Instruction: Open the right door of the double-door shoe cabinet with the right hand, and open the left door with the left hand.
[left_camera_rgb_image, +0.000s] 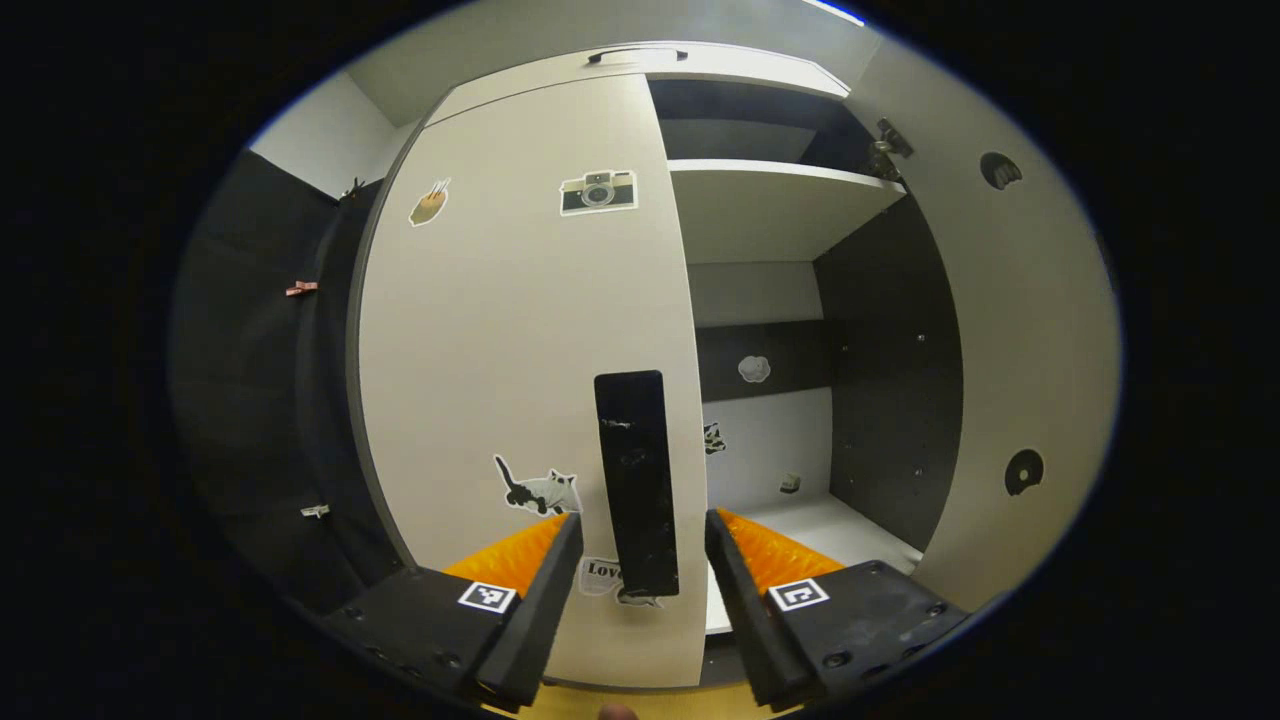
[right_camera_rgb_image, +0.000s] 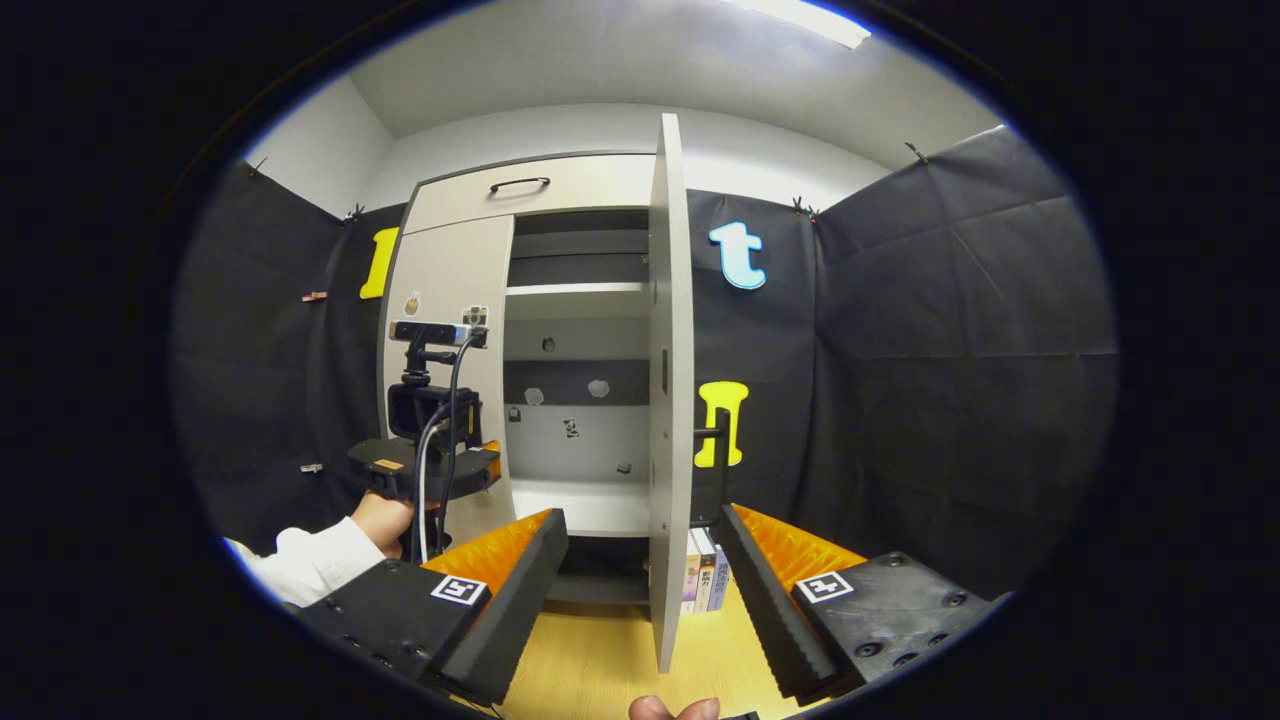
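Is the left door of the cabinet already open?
No, in the left gripper view the left door sits flush and closed, its black handle between the open fingers of the left gripper.

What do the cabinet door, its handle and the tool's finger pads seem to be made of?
Door: probably laminated board, smooth matt off-white face.
Handle: black, slightly glossy with scuffs; plastic or painted metal, unclear.
Pads: orange and ribbed, likely rubber or soft plastic.

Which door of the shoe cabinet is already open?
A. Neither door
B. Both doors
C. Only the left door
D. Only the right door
D: the right door stands swung out edge-on, baring the shelves, while the left door lies flat and closed.
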